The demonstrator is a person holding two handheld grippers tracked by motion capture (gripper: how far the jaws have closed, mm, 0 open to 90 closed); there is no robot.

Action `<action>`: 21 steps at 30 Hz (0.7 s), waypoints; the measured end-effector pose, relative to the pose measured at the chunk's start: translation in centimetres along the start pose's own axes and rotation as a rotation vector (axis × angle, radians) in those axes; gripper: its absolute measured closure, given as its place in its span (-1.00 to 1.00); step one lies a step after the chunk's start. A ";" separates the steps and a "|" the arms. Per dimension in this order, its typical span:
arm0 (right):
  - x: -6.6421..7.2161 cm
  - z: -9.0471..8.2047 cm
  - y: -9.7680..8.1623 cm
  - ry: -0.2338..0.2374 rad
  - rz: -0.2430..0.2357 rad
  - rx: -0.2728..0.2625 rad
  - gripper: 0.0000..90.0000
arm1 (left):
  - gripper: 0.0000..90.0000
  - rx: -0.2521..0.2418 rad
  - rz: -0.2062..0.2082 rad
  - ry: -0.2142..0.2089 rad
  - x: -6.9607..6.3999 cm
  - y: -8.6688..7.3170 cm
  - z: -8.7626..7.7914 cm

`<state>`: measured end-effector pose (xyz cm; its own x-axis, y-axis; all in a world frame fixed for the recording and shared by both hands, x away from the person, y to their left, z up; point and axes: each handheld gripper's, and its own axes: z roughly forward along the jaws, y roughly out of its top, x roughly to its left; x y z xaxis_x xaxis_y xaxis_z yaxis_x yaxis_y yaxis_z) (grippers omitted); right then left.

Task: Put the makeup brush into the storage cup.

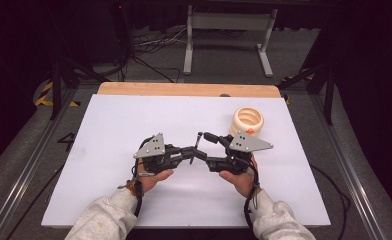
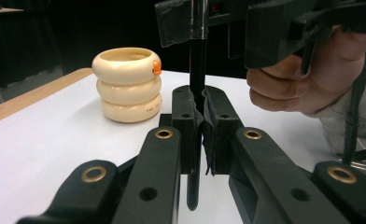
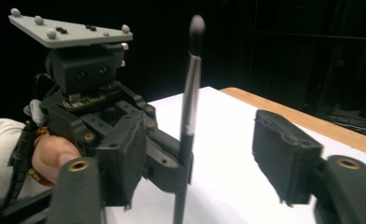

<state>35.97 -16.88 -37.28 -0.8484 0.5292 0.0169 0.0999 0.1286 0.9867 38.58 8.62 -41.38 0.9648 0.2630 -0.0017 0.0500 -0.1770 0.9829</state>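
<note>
A thin black brush (image 3: pixel 189 116) is held upright above the white counter (image 1: pixel 109 150), pinched between the closed jaws of the left hand-held gripper (image 2: pixel 200 119). Its rounded tip points up and its lower end hangs just clear of the counter surface. The right hand-held gripper (image 3: pixel 195 154) is seen with its jaws spread wide, one on either side of the brush, which neither is seen to touch. A cream holder made of three stacked rings (image 1: pixel 247 121), marked by a small orange tab, stands open-topped near the far right of the counter, well apart from the brush. As judged from this, the pick-up has been done and a hand-over between the two grippers seems to be in progress; the closing of the right jaws, the release by the left, and any placing of the brush into the holder are left to do.
</note>
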 end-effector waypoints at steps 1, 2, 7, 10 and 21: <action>0.1 0.1 0.0 0.003 0.000 0.004 -0.03 | 0.87 0.001 0.003 -0.008 0.0 0.0 0.1; 0.2 0.2 0.0 0.001 0.001 0.009 0.05 | 0.87 0.001 0.004 -0.007 0.0 0.0 0.1; 0.3 0.4 0.0 0.034 -0.004 0.002 0.44 | 0.87 0.000 -0.001 -0.010 0.0 -0.1 0.1; 0.4 0.4 0.0 0.045 -0.004 -0.007 0.58 | 0.87 0.005 -0.003 -0.021 -0.1 -0.4 0.3; -0.1 0.3 -0.4 0.044 0.030 -0.018 0.86 | 0.87 0.006 -0.007 -0.031 -0.2 -0.5 0.6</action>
<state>36.16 -16.77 -37.67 -0.8671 0.4953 0.0527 0.1160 0.0979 0.9884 38.52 8.14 -42.02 0.9719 0.2349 -0.0141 0.0581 -0.1815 0.9817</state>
